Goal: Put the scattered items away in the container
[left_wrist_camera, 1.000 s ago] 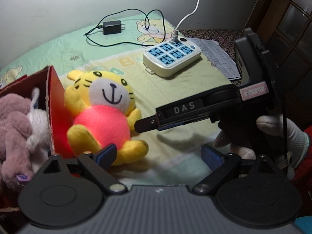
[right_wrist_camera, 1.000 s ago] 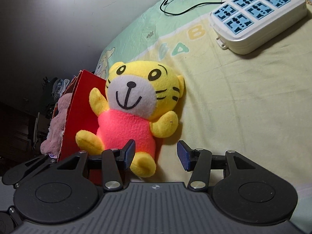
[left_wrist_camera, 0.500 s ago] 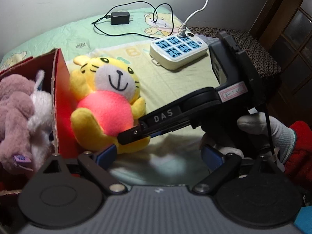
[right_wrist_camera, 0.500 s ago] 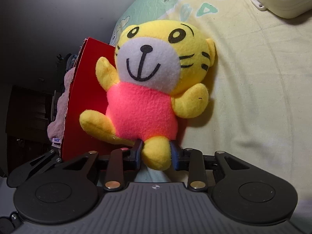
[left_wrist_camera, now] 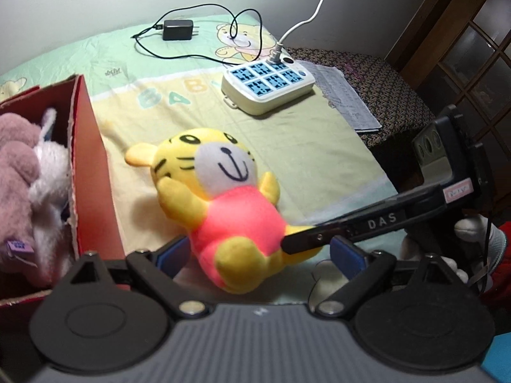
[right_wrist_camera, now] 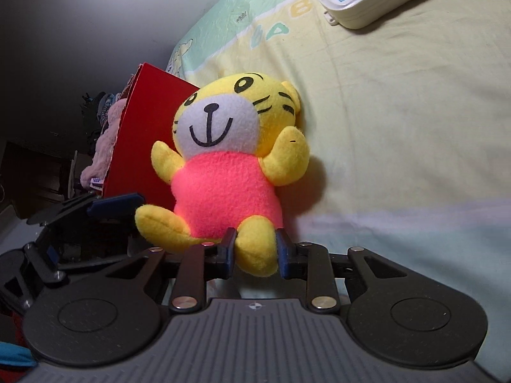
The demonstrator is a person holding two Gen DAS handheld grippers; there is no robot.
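Red box (left_wrist_camera: 92,172), already holding plush toys, on the far left; tiger plush (left_wrist_camera: 223,204) lying on the sheet just beside its wall, head away, feet toward the tools. Left gripper (left_wrist_camera: 260,253) gaping wide and empty around the body. Right gripper (right_wrist_camera: 255,250) clamped on one foot, seemingly firmly, so box-ward means leftward.

Three plush toys (left_wrist_camera: 223,204), one box (left_wrist_camera: 92,172)

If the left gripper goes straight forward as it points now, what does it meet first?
Most likely the yellow tiger plush, which lies just ahead between the open left gripper fingers; depth is hard to judge.
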